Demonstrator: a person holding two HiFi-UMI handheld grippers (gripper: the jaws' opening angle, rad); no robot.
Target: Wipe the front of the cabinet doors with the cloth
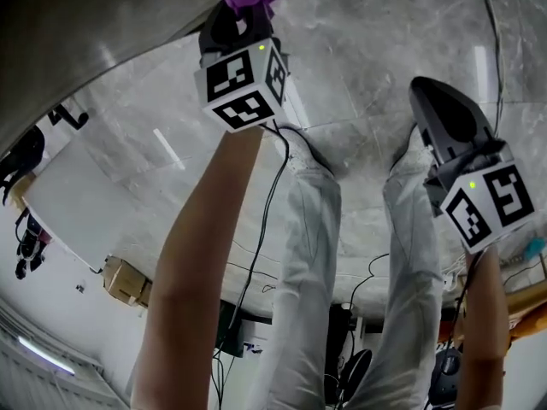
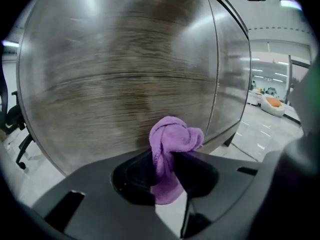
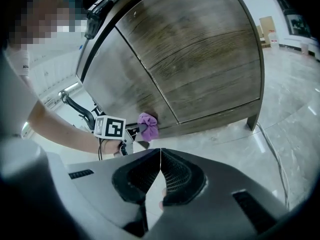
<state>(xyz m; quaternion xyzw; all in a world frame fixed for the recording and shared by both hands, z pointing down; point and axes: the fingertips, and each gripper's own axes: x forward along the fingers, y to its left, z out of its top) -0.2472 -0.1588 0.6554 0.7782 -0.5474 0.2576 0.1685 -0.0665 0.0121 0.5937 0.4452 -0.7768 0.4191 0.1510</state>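
1. The cloth (image 2: pixel 172 139) is sitting bunched in a wad at lower centre of the left gripper view. The left gripper (image 2: pixel 167 159) is clenching its fingers on the cloth's middle, and a tail is hanging below them. The right gripper view is showing the wad low on the left door (image 3: pixel 120 84), seemingly touching it near the bottom edge.
2. The wad is probably offering only a small face to the wood, so a sweep is risking thin, patchy coverage. A hard push is risking the finger tips scraping the door.
3. Drag along the wood may be tugging the cloth out of the grasp, since only a narrow fold is being pinched.
4. The door's bottom edge is lying just under the wad, so a downward stroke is likely slipping off it toward the floor (image 3: pixel 300 109).
5. The seam (image 2: pixel 217 84), running down the right of the left gripper view, is a place where the cloth could be catching while crossing to the next door.
6. A cable (image 1: pixel 267 216) is trailing from the left gripper past the person's legs in the head view, and a wide sweep is risking a snag.
7. Open room is lying upward and leftward across the door.
8. The right gripper (image 3: pixel 159 166) is hanging well apart from the cabinet, with its fingers pressing together on nothing.
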